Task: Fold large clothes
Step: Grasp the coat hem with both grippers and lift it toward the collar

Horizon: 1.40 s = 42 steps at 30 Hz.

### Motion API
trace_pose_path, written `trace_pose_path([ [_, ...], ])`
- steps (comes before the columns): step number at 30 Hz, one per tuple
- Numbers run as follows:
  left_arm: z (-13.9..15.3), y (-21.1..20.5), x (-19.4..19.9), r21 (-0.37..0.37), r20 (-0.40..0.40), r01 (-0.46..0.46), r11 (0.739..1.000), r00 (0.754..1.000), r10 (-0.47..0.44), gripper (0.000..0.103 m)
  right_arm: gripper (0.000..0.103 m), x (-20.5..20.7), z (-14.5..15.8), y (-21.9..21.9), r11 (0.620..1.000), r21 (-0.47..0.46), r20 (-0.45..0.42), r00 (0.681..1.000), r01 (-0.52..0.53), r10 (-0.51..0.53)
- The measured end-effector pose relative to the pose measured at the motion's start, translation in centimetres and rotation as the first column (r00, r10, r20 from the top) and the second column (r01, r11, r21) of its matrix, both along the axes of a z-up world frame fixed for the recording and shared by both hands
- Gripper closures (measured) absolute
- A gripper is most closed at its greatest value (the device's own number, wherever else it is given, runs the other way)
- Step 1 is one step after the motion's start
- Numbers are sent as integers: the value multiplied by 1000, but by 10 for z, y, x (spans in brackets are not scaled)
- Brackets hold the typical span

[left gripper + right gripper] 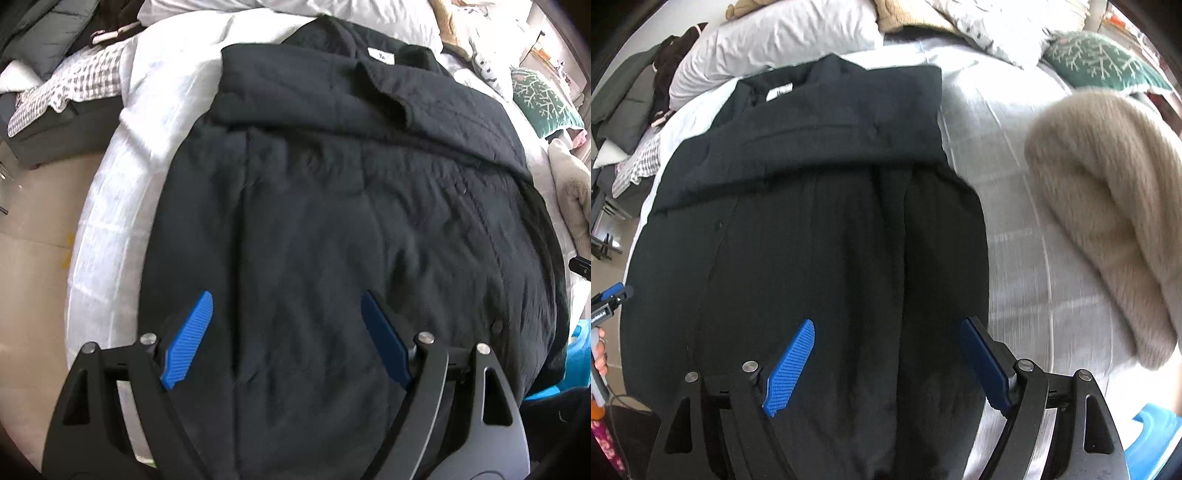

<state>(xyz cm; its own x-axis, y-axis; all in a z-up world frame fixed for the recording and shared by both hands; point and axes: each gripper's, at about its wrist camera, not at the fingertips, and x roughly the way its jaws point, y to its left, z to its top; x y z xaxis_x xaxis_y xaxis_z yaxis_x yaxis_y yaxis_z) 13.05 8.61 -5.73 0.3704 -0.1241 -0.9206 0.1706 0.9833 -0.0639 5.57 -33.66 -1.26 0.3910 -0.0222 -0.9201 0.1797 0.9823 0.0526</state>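
Beside black coat, beige sweater, green pillow

Below my two tongs I see the jacket lying flat on the bed, sleeves folded across its chest, pillows behind its collar, and a fluffy sweater to its right.

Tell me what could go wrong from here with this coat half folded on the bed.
1. The coat is thick; its folded-in sleeves sit loosely on top and may slide open when the hem is lifted.
2. Both grippers, left and right, have jaws open and hold nothing, so a pinch may catch only the top layer.
3. The beige sweater lies close beside the coat and could get dragged along.
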Motion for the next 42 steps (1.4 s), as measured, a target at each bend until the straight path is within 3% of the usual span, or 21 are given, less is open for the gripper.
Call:
trace_pose_path([
  [6, -10, 32, -16, -3, -81, -34, 999, 996, 34, 20, 20, -27, -9, -12, 998, 48, -40, 999, 37, -35],
  [12, -16, 59, -32, -76, -158, -71, 995, 986, 58, 20, 20, -49, -12, -28, 991, 115, -62, 996, 65, -59],
  [15, -17, 72, -39, -159, -201, -80, 984, 978, 47, 20, 20, -58, -16, -34, 985, 154, -78, 995, 70, -59],
  [18, -19, 85, -44, -207, -247, -103, 973, 968, 50, 20, 20, -67, -25, -41, 973, 213, -106, 992, 93, -71],
  [23, -18, 111, -52, -212, -254, -145, 967, 963, 89, 20, 20, -77, -45, -48, 935, 329, -171, 982, 129, -76],
  [27, -28, 123, -55, -200, -292, -157, 967, 952, 94, 21, 20, -84, -61, -47, 931, 329, -233, 969, 155, -79],
  [29, -37, 128, -59, -231, -324, -158, 960, 943, 77, 24, 20, -87, -69, -47, 931, 325, -264, 961, 169, -82],
  [32, -62, 131, -67, -301, -441, -189, 935, 896, 39, 31, 20, -94, -77, -47, 926, 333, -288, 954, 181, -83],
  [34, -78, 129, -72, -302, -491, -192, 934, 871, 21, 34, 20, -99, -81, -44, 922, 338, -290, 953, 187, -87],
  [42, -81, 129, -77, -319, -483, -165, 933, 876, -11, 38, 23, -121, -92, -27, 911, 367, -342, 938, 187, -55],
])
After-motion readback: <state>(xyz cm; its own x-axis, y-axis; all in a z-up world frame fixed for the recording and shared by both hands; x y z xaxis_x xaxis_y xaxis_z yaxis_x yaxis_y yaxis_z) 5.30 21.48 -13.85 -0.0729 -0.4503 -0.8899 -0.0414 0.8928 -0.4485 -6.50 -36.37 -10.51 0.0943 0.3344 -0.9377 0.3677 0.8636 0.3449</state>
